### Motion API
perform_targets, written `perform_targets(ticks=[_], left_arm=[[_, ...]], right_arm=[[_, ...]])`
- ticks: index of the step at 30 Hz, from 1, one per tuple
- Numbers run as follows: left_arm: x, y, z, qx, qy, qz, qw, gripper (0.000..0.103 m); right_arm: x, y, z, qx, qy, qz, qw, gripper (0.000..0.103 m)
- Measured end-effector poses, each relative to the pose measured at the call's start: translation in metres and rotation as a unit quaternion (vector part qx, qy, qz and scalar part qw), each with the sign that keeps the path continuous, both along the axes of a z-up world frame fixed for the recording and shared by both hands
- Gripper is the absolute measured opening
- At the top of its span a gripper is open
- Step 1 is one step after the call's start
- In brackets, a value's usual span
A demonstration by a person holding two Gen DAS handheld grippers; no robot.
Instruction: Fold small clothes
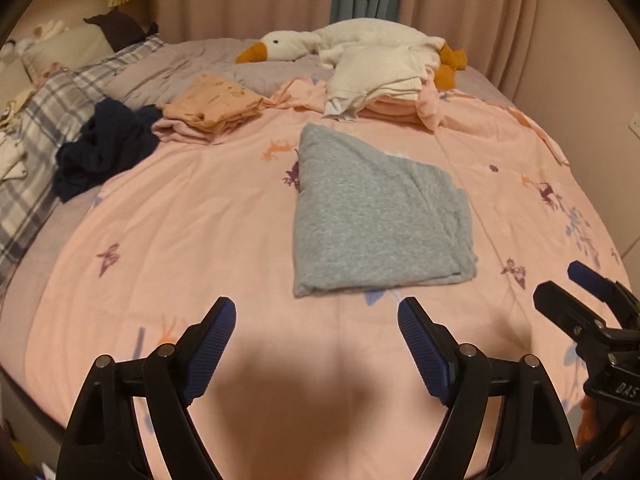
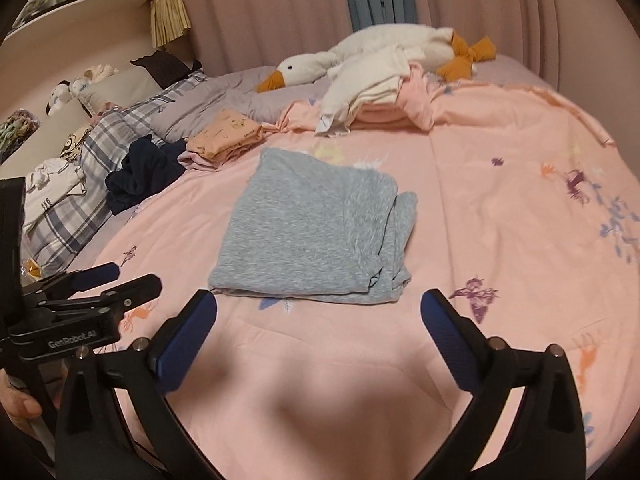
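Both the left gripper (image 1: pixel 316 308) and right gripper (image 2: pixel 319 300) hold their jaws wide and empty above the pink bedspread (image 1: pixel 200 220), just short of the folded grey garment (image 1: pixel 372 216) lying flat mid-bed.

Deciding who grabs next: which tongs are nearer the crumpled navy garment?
Left. The left tongs sit on the crumpled navy garment's side; the right tongs are beyond them.

Dim warm light, fisheye-warped edges
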State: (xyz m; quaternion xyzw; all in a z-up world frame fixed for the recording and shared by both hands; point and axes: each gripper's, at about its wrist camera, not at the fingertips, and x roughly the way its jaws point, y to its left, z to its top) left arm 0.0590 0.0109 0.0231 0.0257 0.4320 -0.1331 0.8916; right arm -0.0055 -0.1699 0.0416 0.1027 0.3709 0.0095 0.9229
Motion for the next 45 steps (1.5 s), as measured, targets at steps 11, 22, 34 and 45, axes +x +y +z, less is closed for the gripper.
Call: perform_targets(ticks=[11, 22, 34, 45], left_arm=[[-0.018, 0.004, -0.001, 0.034, -0.010, 0.026, 0.9990, 0.095], [-0.023, 0.004, 0.003, 0.032, -0.013, 0.027, 0.9990, 0.095], [-0.024, 0.007, 0.003, 0.029, -0.009, 0.033, 0.9990, 0.095], [-0.024, 0.008, 0.003, 0.025, -0.011, 0.031, 0.9991, 0.096]], right_arm=[[-0.011, 0.015, -0.001, -0.020, -0.003, 0.001, 1.000, 0.103], [-0.016, 0.016, 0.006, -0.024, -0.010, -0.008, 1.000, 0.103], [-0.017, 0.016, 0.005, -0.025, -0.002, -0.017, 1.000, 0.103], [-0.018, 0.016, 0.005, -0.024, -0.002, -0.015, 1.000, 0.103]])
